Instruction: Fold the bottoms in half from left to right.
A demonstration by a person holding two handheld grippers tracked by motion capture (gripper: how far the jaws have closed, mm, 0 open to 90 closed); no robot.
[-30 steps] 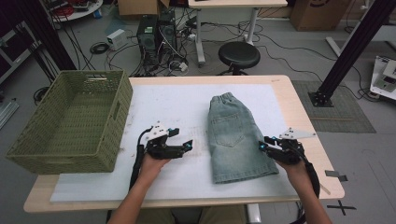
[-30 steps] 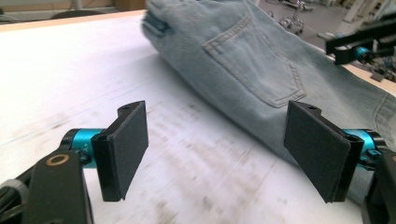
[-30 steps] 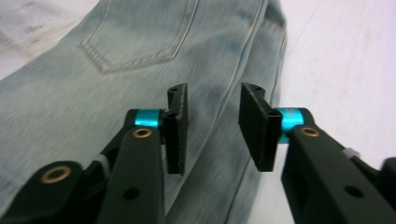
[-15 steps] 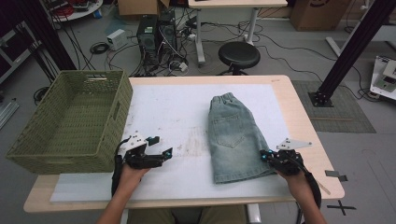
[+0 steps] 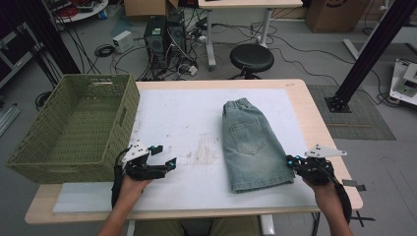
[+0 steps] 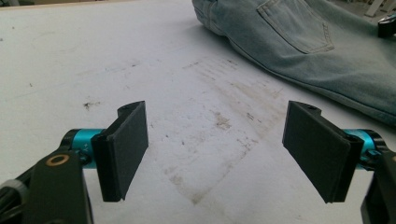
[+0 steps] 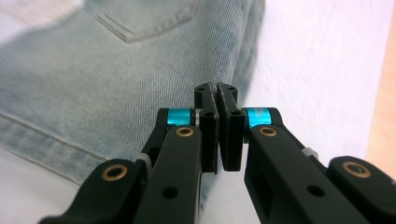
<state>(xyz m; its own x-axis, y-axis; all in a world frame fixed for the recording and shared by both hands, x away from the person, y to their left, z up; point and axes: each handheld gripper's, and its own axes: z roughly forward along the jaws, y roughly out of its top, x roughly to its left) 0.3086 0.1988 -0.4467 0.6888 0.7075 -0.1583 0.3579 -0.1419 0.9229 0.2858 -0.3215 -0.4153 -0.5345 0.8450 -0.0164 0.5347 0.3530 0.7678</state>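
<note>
The denim shorts (image 5: pixel 253 145) lie flat on the white mat (image 5: pixel 187 128) on the desk (image 5: pixel 300 93), with the waist far from the person and the hem near. The right hand-held gripper (image 5: pixel 294 162) is at the right edge of the shorts, close to the hem, and its jaws have just been closing. In the right gripper view the two pads press together with the edge of the shorts (image 7: pixel 116 79) pinched between them, so it looks like the step in hand is taking hold of the shorts. The left hand-held gripper (image 5: pixel 167 164) sits low over the bare mat, well apart from the shorts, and its jaws stand wide with nothing between them. The next move likely calls for the left one to reach the other edge of the shorts and grab it too. The high view shows the green basket (image 5: pixel 74 132) at the left of the desk. The left gripper view shows the back pocket (image 6: pixel 294 23) and marks on the mat (image 6: pixel 219 122) up close.
</note>
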